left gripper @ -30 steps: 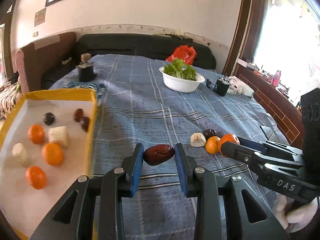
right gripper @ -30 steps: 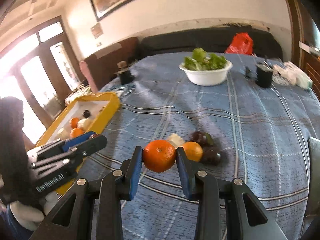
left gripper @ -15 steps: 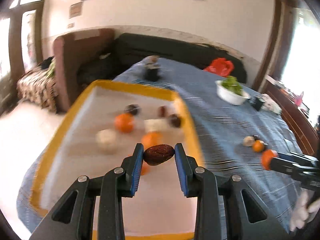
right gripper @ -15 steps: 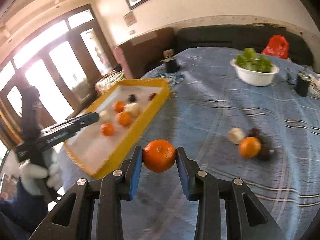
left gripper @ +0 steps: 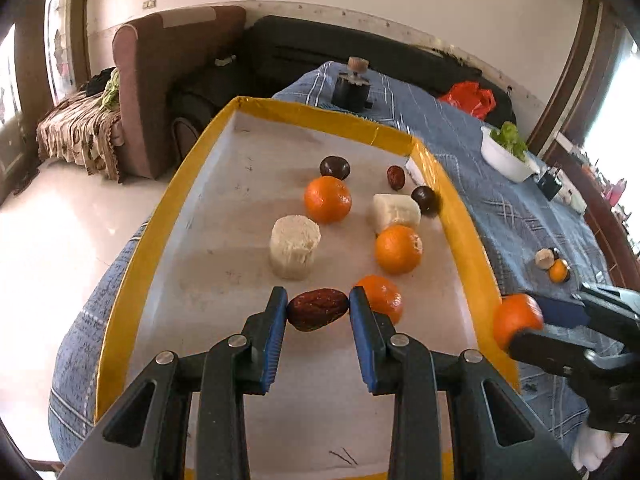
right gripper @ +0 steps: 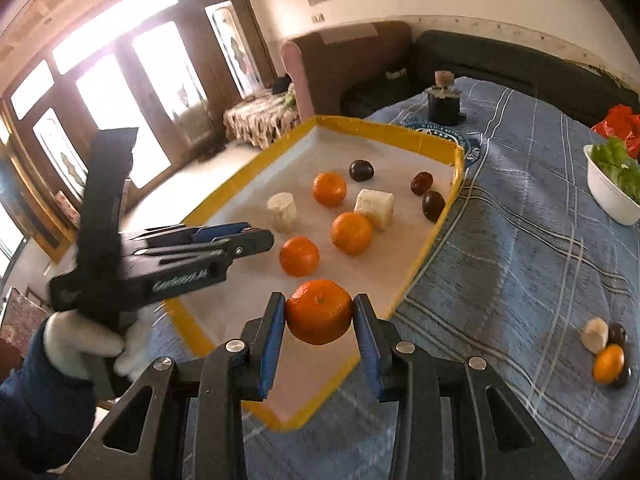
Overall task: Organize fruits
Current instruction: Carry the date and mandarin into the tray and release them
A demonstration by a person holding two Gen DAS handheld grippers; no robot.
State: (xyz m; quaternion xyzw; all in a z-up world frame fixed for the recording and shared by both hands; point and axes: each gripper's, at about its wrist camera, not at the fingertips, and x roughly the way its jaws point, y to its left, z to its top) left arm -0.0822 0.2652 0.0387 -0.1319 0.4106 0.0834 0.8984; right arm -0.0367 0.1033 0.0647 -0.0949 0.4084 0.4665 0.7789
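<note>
My left gripper (left gripper: pixel 318 312) is shut on a dark red date (left gripper: pixel 317 309) and holds it over the near part of the yellow-rimmed tray (left gripper: pixel 160 216). The tray holds three oranges (left gripper: pixel 327 199), two white banana pieces (left gripper: pixel 294 247), dark plums (left gripper: pixel 334 167) and a date (left gripper: pixel 396 177). My right gripper (right gripper: pixel 319 314) is shut on an orange (right gripper: pixel 319 311) above the tray's near right corner (right gripper: pixel 424 248). It shows in the left wrist view (left gripper: pixel 520 326) at the tray's right rim. A small pile of loose fruit (right gripper: pixel 606 344) lies on the blue cloth.
A white bowl of lettuce (right gripper: pixel 612 188) stands at the far right of the table. A dark jar with a cork top (right gripper: pixel 443 100) stands beyond the tray. A sofa and armchair (left gripper: pixel 168 80) lie behind. The blue checked cloth (right gripper: pixel 520 260) covers the table.
Both grippers have swung left from the loose fruit pile to the tray, each still holding its fruit. The tray now lies directly under them.
</note>
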